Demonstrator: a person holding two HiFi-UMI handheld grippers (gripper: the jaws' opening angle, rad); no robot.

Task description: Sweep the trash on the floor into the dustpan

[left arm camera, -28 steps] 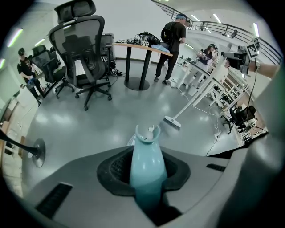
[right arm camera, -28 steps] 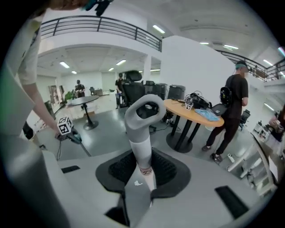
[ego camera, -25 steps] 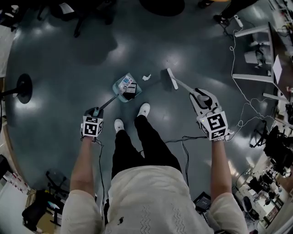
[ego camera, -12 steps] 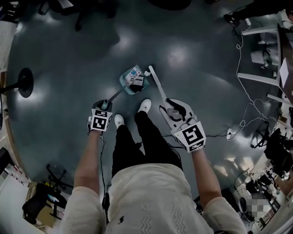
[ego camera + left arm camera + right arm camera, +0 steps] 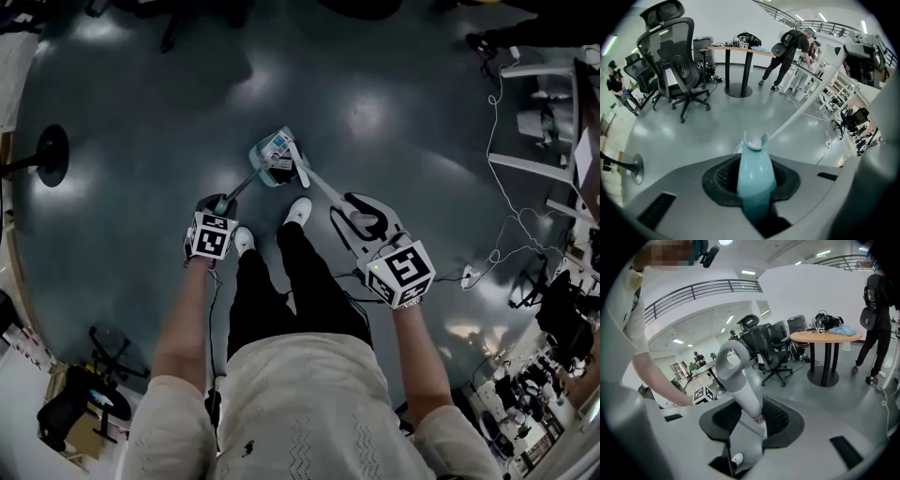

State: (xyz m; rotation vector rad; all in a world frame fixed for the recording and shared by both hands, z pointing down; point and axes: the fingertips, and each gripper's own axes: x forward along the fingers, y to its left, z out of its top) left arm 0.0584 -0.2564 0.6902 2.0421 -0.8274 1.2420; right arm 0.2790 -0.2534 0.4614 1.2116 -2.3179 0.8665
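In the head view a pale blue dustpan (image 5: 275, 150) lies on the dark floor just ahead of my shoes and holds several bits of trash. Its dark stick rises to a teal handle (image 5: 754, 176). My left gripper (image 5: 217, 205) is shut on that handle. The broom's white head (image 5: 299, 166) rests at the dustpan's right edge. The white broom handle (image 5: 326, 190) slants back to my right gripper (image 5: 362, 221), which is shut on it (image 5: 740, 387). The left gripper view hides most of the dustpan behind the teal handle.
My shoes (image 5: 297, 212) stand right behind the dustpan. Cables (image 5: 497, 202) run over the floor at the right, near desk legs (image 5: 530, 112). A round stand base (image 5: 47, 155) is at the left. Office chairs (image 5: 677, 61), a round table (image 5: 740, 51) and a person (image 5: 787, 49) are farther off.
The broom swept left to the dustpan's edge, and my right gripper came in toward my body. The white scrap that lay between broom and dustpan is gone from the floor.
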